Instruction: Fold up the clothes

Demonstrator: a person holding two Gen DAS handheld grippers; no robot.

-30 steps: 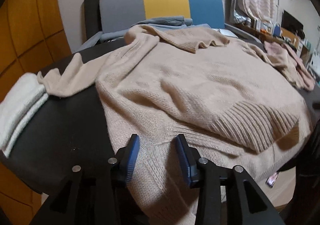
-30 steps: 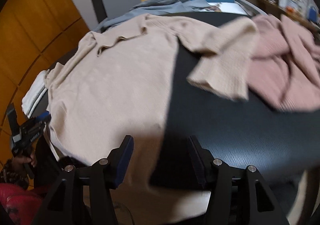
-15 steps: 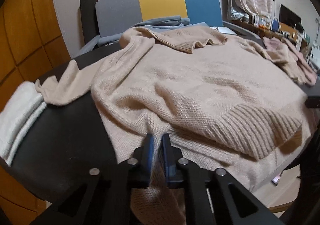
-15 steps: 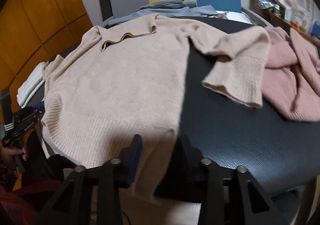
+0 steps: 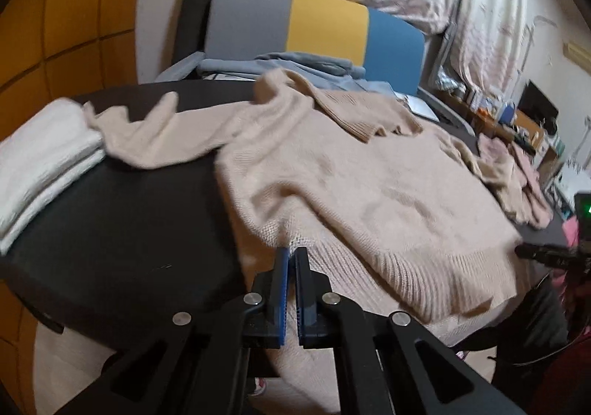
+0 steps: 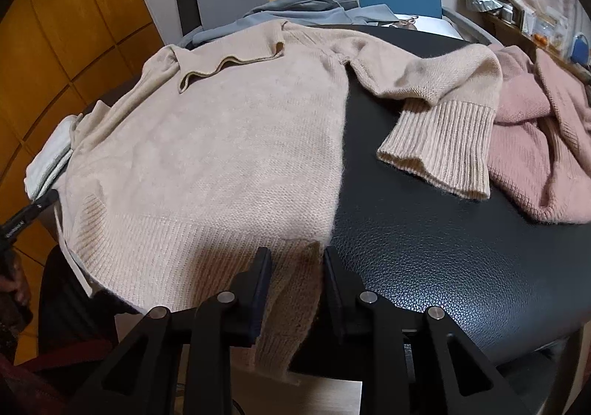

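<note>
A beige knit sweater (image 5: 369, 175) lies spread on the round black table (image 5: 129, 230), its ribbed hem hanging over the near edge. My left gripper (image 5: 291, 256) is shut on the hem at the sweater's left corner. In the right wrist view the sweater (image 6: 221, 156) lies front up, one sleeve bent back with its ribbed cuff (image 6: 443, 153) on the table (image 6: 443, 249). My right gripper (image 6: 295, 260) is at the hem's right corner. Its fingers stand a little apart with the hanging fabric between them.
A folded white cloth (image 5: 44, 164) sits at the table's left edge. At the right side lies a crumpled pink sweater (image 6: 535, 141). A grey, yellow and blue chair (image 5: 314, 23) stands behind the table with a blue-grey garment (image 5: 306, 64) on it.
My left gripper closed on the hem and lifted it slightly. The right gripper moved in onto the hem's right corner, and its fingers have narrowed around the fabric.
</note>
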